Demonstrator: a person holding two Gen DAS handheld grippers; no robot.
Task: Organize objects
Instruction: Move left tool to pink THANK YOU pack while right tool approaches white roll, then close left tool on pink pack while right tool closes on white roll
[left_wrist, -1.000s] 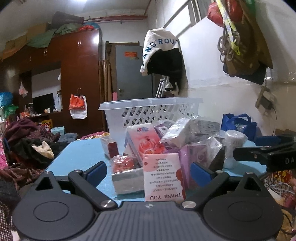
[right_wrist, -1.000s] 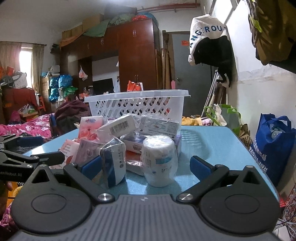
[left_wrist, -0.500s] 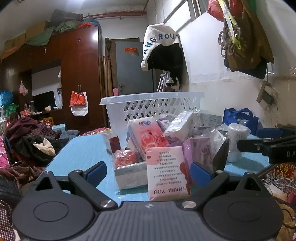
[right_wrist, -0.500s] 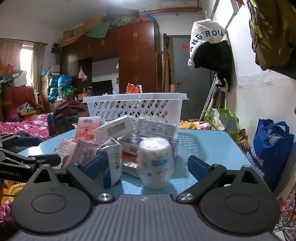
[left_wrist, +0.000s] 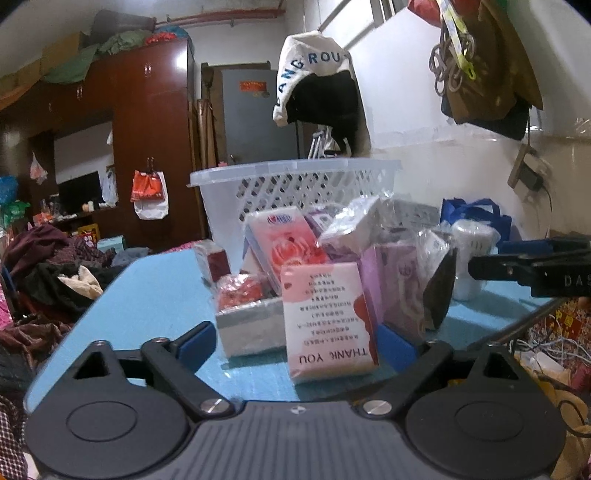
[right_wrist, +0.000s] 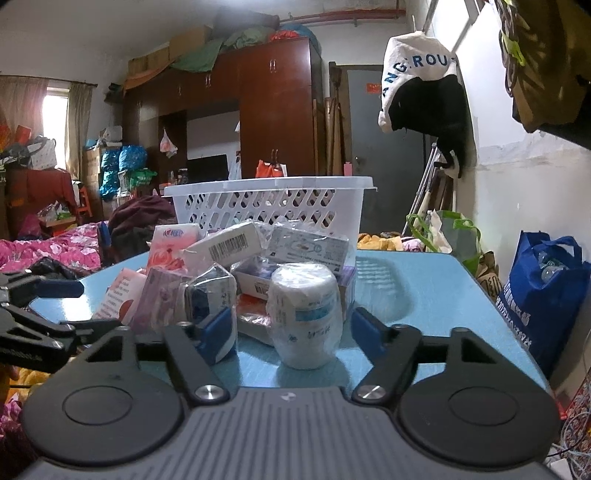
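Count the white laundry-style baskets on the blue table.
1: the white basket stands at the table's far end, behind the pile of packets. Nothing suggests another hidden.

Wrapped packets (left_wrist: 325, 288) heaped (basket (left_wrist: 295, 184) behind).

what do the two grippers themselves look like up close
Both match: the left gripper and right gripper have a grey ribbed body, two black round discs, black angled links with silver screws, and blue pads on the fingers. White lettering marks each one's black side.
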